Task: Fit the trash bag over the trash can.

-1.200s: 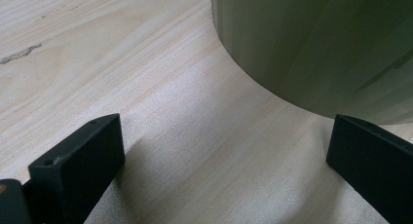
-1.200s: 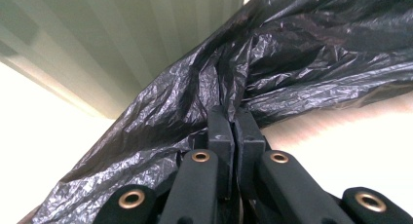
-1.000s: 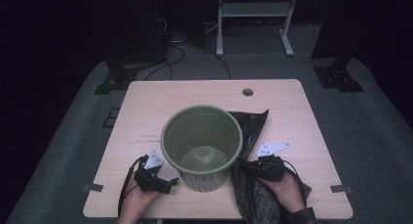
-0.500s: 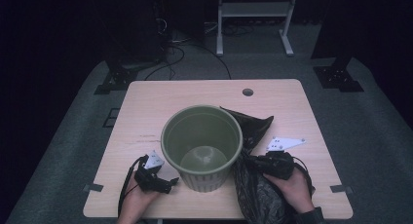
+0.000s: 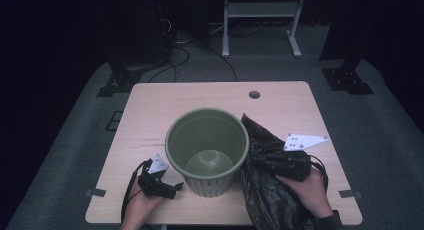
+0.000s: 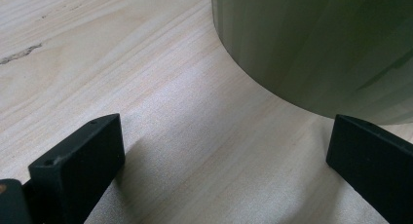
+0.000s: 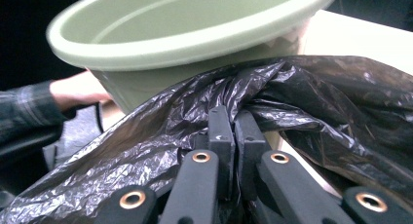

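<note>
Right claw (image 7: 233,121) clamped on fold of black bag (image 5: 270,190), my grip keeping edge raised beside green bin (image 5: 207,151) on tabletop (image 5: 150,115), likely for lining it. Left claw (image 6: 219,160) gaped wide at bin base, probably ready to steady it.

Dim room, grey carpet (image 5: 385,140), wooden table (image 5: 210,97), white stand (image 5: 260,10).

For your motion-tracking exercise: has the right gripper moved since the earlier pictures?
Yes. The right gripper, shut on the black bag, has shifted rightward and up-frame, away from the green bin.
</note>
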A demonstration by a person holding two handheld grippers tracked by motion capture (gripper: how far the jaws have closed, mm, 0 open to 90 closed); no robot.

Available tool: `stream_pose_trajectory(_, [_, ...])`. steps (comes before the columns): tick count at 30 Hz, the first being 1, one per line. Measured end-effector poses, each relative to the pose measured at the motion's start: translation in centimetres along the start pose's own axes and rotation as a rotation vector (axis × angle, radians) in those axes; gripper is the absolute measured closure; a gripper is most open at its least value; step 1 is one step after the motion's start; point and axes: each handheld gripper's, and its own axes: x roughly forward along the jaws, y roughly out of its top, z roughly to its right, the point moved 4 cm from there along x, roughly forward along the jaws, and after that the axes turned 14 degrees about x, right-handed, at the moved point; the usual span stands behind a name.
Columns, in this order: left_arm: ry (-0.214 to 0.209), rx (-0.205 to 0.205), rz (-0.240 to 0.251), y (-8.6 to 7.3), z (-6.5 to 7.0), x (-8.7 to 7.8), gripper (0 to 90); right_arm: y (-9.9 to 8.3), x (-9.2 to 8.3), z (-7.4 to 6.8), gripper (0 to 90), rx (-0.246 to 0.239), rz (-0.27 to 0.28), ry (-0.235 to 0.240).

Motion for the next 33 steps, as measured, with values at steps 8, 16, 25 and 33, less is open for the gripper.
stream_pose_trajectory(8, [0.001,0.0,0.002,0.0,0.0,0.0,0.0,1.4,-1.7,-1.4,88.5,-0.03,0.034,0.056])
stream_pose_trajectory(16, [0.001,0.0,0.002,0.0,0.0,0.0,0.0,3.0,-2.6,-2.7,88.5,-0.06,0.053,0.097])
stream_pose_trajectory(25, [0.001,0.0,0.002,0.0,0.0,0.0,0.0,5.5,-2.4,-4.3,88.8,-0.097,0.06,0.166])
stream_pose_trajectory(33, [0.001,-0.001,0.002,0.0,0.0,0.0,0.0,7.8,-0.9,-5.3,88.9,-0.106,0.049,0.25])
